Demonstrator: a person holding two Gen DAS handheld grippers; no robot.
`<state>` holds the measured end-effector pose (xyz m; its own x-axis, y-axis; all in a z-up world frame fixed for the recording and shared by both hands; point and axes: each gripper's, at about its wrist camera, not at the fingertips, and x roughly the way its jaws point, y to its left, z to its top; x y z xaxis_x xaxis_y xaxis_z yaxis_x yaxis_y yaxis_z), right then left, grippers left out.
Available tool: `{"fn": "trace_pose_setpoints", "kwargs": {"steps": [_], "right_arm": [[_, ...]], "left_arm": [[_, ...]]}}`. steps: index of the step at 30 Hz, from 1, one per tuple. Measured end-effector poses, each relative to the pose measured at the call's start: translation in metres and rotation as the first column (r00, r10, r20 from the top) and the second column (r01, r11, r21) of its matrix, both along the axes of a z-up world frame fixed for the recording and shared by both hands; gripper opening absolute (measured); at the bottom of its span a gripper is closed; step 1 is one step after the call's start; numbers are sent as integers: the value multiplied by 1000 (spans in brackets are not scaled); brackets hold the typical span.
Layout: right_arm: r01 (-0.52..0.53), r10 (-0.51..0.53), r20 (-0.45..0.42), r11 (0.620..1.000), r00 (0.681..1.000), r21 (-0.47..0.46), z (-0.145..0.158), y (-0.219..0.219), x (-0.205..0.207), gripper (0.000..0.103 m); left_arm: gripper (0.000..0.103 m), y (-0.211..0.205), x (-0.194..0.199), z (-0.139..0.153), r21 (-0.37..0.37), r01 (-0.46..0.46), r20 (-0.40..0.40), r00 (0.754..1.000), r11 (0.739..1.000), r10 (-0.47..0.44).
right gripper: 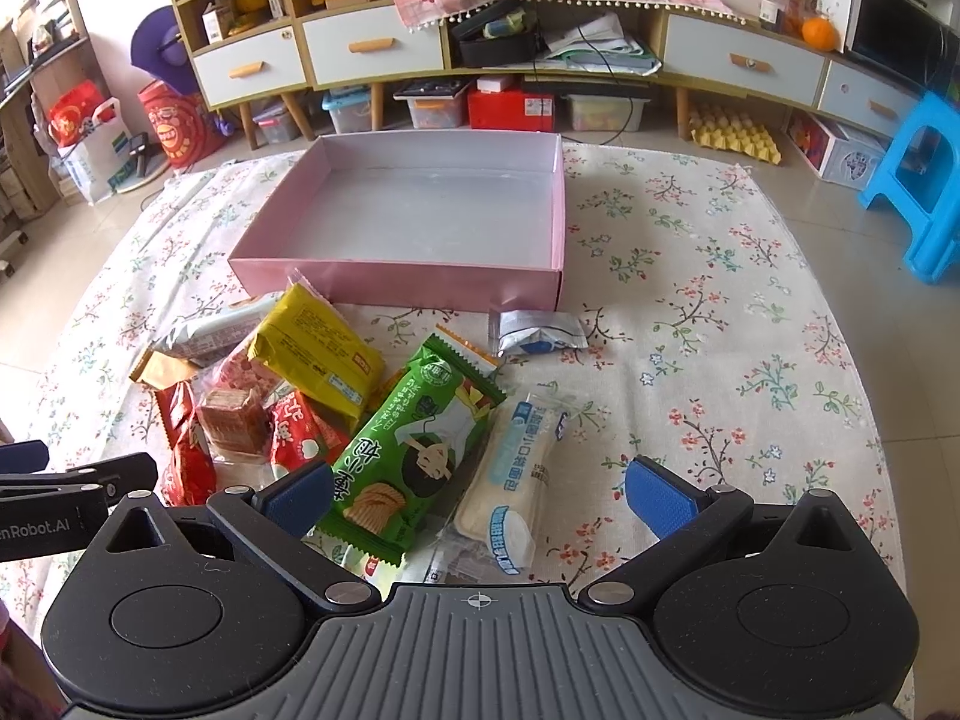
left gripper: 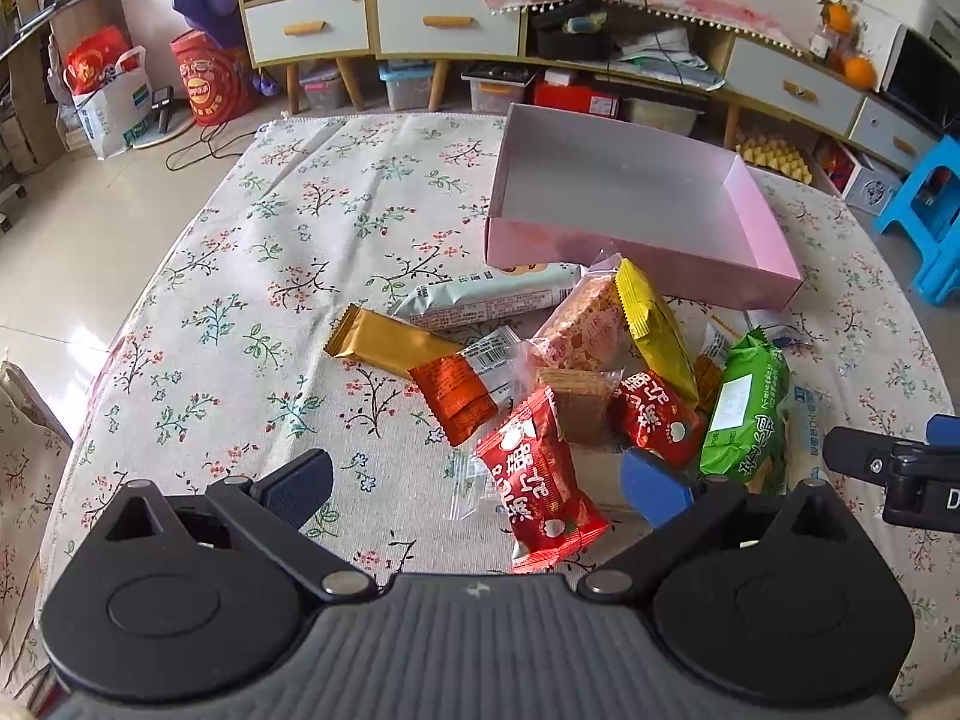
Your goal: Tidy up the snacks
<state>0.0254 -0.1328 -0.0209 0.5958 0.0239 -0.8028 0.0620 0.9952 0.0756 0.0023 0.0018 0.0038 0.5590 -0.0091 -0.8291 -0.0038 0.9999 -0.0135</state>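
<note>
An empty pink box (left gripper: pixel 762 228) (right gripper: pixel 360 279) stands on the floral tablecloth. A pile of snack packets lies in front of it. My left gripper (left gripper: pixel 477 489) is open, jaws wide, just above a red packet (left gripper: pixel 540 492). Beside it lie an orange packet (left gripper: pixel 456 396), a gold bar (left gripper: pixel 384 348), a yellow packet (left gripper: pixel 654 330) and a green packet (left gripper: pixel 747 408). My right gripper (right gripper: pixel 480 495) is open over the green packet (right gripper: pixel 408 450) and a white clear-wrapped roll (right gripper: pixel 516 468). Neither gripper holds anything.
A small white-blue sachet (right gripper: pixel 537 333) lies apart near the box's front right corner. Cabinets with drawers (right gripper: pixel 372 48) and storage bins stand behind the table. A blue stool (right gripper: pixel 918 180) stands at the right. The left gripper shows at the right wrist view's left edge (right gripper: pixel 72 480).
</note>
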Motion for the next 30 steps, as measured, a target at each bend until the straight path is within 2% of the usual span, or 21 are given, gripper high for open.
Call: {"fn": "trace_pose_setpoints", "kwargs": {"steps": [11,14,20,23,26,30], "right_arm": [[-31,31,-1,999,1000,-9,0,2,9,103],[-53,54,-28,997,998,57,-1,-2,18,103],[-84,90,-14,970,996,229,9,-11,35,103],[-114,119,-1,951,993,286,11,-11,48,103],[-152,161,1,930,987,334,9,-6,65,103],[-181,183,26,928,983,326,2,-2,79,103]], "left_arm": [[103,10,12,5,-53,21,15,1000,998,-20],[103,14,18,10,-37,17,49,999,999,-15],[103,32,43,11,-13,17,30,999,1000,-17],[102,41,57,8,-41,33,27,999,999,-32],[100,47,73,-2,-67,51,7,999,996,-51],[95,53,87,-17,-87,86,22,996,992,-84]]}}
